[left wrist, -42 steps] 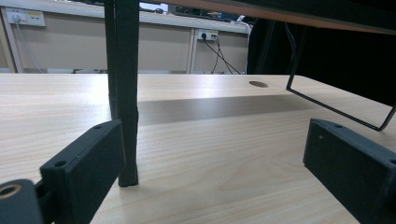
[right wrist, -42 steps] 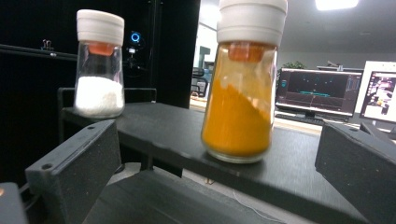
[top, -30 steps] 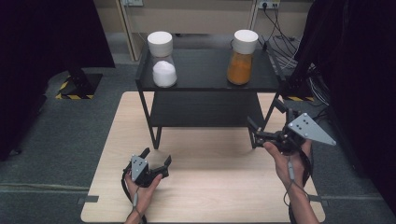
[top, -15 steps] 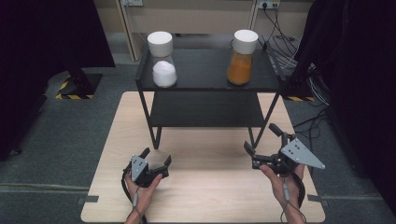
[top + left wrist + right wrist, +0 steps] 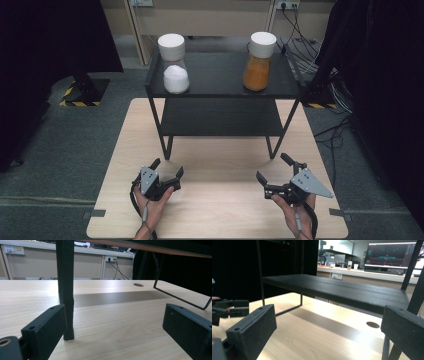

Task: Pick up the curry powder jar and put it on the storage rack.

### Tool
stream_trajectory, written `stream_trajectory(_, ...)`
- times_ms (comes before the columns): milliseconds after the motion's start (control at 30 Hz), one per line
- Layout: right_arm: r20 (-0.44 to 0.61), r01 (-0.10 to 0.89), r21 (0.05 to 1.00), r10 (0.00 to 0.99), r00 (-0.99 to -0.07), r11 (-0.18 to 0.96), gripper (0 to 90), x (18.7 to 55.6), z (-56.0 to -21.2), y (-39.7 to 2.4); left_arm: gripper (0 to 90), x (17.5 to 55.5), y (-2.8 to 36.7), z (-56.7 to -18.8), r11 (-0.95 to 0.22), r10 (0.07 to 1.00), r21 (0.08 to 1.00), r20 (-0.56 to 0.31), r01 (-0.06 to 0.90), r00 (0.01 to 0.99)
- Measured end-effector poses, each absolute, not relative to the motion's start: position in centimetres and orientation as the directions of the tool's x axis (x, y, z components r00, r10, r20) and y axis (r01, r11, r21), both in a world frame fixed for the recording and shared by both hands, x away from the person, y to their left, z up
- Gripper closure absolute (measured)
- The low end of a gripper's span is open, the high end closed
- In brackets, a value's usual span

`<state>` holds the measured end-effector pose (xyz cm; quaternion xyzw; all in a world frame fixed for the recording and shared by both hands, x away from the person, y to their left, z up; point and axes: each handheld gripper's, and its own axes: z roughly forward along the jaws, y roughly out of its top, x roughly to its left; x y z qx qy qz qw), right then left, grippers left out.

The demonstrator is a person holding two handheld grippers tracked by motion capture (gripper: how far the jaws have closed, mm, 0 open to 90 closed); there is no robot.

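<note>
A black two-tier shelf stands on the wooden table. On its top board a white-lidded jar of white powder stands at the left and a white-lidded jar of orange powder at the right. My left gripper rests low over the table in front of the shelf's left leg, open with nothing in it. My right gripper is open and empty in front of the right leg. The left gripper view has a shelf leg close ahead between the open left gripper jaws. The right gripper faces the lower shelf board.
Grey carpet surrounds the table, with cables on the floor behind the shelf at the right. A round hole in the tabletop lies under the shelf. The other hand's gripper shows at the left edge of the right gripper view.
My right gripper has dropped from beside the shelf's right leg toward the table's near edge and now sits low. The left gripper has stayed put.
</note>
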<state>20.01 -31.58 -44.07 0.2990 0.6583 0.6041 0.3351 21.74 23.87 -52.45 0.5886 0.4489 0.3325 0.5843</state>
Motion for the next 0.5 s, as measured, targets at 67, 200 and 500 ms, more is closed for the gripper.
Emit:
stream_trajectory(67,-0.075,-0.004,0.996,0.797,-0.599,0.091,0.5,19.9,-44.5,-31.6,4.7,21.7,23.8,-52.5,0.086,0.917,0.987,-0.133,0.139,0.375)
stream_trajectory(200,-0.068,0.011,0.995,0.795,-0.602,0.094,0.6,19.8,-45.4,-31.6,4.6,21.7,23.8,-52.5,0.085,0.917,0.987,-0.132,0.139,0.376)
stream_trajectory(500,-0.07,0.076,0.987,0.792,-0.606,0.145,0.6,19.9,-47.1,-31.4,4.5,21.7,23.8,-52.5,0.082,0.917,0.987,-0.129,0.138,0.376)
